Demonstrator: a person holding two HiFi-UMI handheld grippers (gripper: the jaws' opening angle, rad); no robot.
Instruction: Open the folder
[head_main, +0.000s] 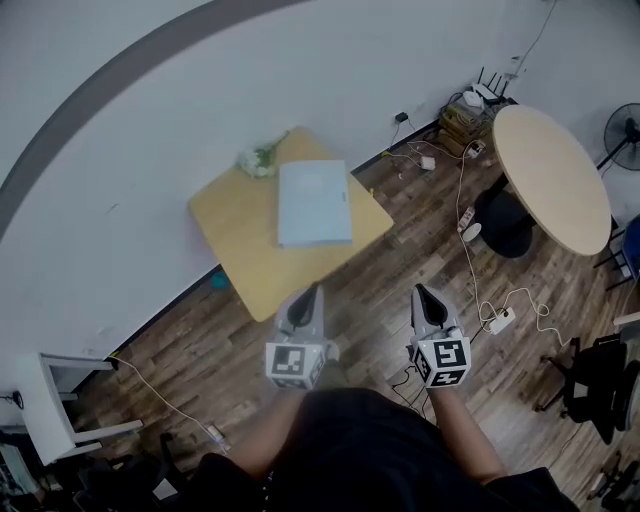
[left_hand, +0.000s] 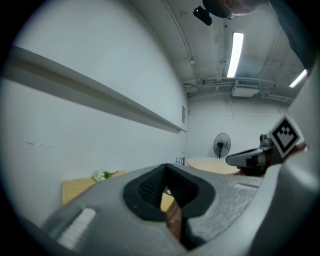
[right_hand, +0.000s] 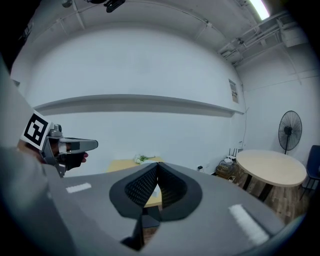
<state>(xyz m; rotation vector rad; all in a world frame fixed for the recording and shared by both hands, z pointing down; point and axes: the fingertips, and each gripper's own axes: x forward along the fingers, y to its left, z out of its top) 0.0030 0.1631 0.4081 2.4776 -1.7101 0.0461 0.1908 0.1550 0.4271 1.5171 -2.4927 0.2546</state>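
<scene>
Here, folder (head_main: 314, 203) flat on table (head_main: 238, 245), left gripper (head_main: 312, 292), right gripper (head_main: 420, 293) over open floor (head_main: 372, 285), fingers closed, empty.

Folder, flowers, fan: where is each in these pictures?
folder (head_main: 314, 203), head view, middle of its cover.
flowers (head_main: 258, 158), head view, the white blooms.
fan (right_hand: 290, 131), right gripper view, its round head.

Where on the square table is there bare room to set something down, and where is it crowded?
Bare: the left part of the table, between the folder and the left corner, and the strip from the folder's near edge to the near corner. Crowded: the far corner, where the flowers lie close to the folder.
</scene>
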